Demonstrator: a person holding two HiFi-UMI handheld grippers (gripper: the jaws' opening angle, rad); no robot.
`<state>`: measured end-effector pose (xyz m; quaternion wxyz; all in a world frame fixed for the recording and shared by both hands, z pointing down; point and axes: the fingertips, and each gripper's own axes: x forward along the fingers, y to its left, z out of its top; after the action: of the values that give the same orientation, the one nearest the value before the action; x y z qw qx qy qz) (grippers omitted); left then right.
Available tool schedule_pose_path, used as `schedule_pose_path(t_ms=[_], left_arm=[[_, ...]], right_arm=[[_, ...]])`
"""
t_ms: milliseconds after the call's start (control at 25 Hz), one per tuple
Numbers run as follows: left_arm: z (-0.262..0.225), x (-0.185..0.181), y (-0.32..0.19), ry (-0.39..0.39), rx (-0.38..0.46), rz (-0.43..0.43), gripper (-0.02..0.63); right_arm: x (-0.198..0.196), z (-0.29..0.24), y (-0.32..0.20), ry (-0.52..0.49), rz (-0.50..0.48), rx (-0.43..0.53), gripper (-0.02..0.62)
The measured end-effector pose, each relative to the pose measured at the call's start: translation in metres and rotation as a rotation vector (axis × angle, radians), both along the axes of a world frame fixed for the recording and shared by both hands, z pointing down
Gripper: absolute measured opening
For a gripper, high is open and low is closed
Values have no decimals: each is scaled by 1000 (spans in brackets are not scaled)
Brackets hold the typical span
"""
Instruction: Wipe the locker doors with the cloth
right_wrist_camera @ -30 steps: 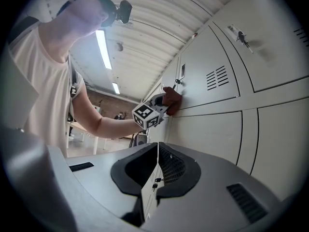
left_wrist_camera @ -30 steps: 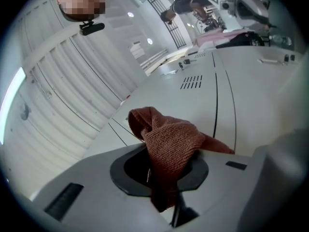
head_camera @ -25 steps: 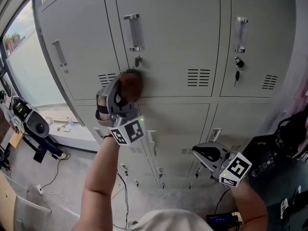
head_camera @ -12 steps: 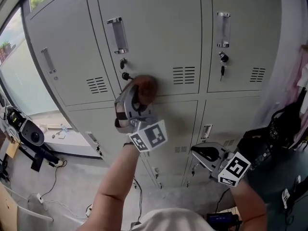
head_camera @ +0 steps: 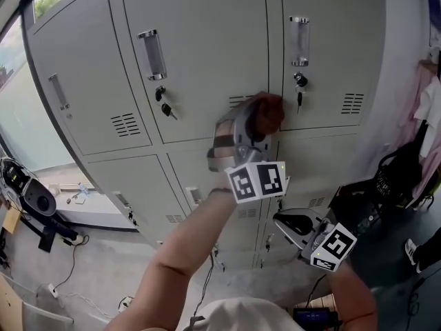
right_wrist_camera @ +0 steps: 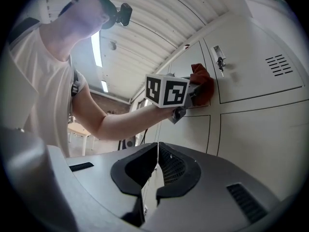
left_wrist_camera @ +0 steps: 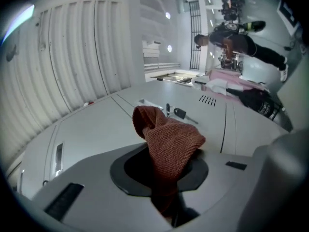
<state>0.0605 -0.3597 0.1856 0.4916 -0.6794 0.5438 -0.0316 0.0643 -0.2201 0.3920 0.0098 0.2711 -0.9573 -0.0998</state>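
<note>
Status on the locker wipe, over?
Left gripper shut on cloth, pressed to upper locker door. Right gripper shut, empty, low. Dangling key just right of cloth.

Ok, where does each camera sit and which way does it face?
Head view: on the person's head, looking down at the locker doors; shows the left forearm, left tool holding the cloth, right tool.
Left gripper view: on the left tool, looking along its jaws, shut on the cloth, across the locker doors.
Right gripper view: on the right tool, tilted up past its shut jaws; shows the person's torso, left arm.
Shared: the cloth, in all three.
</note>
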Motion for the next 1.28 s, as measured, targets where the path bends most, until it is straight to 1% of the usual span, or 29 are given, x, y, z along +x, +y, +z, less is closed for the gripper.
schedule_pose_path(t_ms=[80, 120, 200, 280, 360, 440, 520, 640, 760, 800, 920, 960, 1040, 1120, 1200, 1280], left_arm=[[-9, 19, 1, -37, 22, 12, 71], [-16, 22, 1, -47, 42, 10, 71], [-34, 12, 1, -30, 82, -8, 71], [-46, -17, 2, 9, 122, -56, 71], [-49, -54, 2, 42, 152, -136, 71], [-42, -92, 2, 89, 153, -204, 71], [-27, -121, 2, 144, 132, -227, 71], [-2, -155, 2, 192, 118, -254, 71], [7, -201, 3, 282, 103, -285, 71], [9, -214, 3, 293, 102, -296, 71], [14, -238, 5, 265, 112, -339, 71], [14, -246, 5, 274, 108, -344, 71], [8, -265, 5, 333, 94, -346, 71], [-11, -281, 6, 387, 96, -350, 71], [-36, -288, 8, 400, 118, -344, 71], [-51, -290, 9, 388, 137, -322, 71]], right_arm=[[6, 2, -1, -5, 12, -15, 18], [7, 3, -1, -5, 16, -22, 18], [6, 4, -1, -1, 13, -26, 18], [3, 4, 0, 3, 4, -25, 18], [0, 5, -1, 7, -7, -30, 18], [-6, 9, -4, 14, -25, -40, 18], [-17, 12, -5, 26, -53, -45, 18], [-37, 13, -4, 46, -101, -38, 18], [-47, 13, -3, 52, -127, -34, 18], [-47, 14, -3, 50, -128, -38, 18], [-47, 18, -5, 45, -122, -52, 18], [-47, 19, -5, 44, -120, -55, 18], [-45, 20, -5, 42, -118, -57, 18], [-41, 20, -7, 39, -112, -58, 18], [-38, 19, -9, 31, -100, -57, 18], [-35, 19, -11, 21, -88, -58, 18]])
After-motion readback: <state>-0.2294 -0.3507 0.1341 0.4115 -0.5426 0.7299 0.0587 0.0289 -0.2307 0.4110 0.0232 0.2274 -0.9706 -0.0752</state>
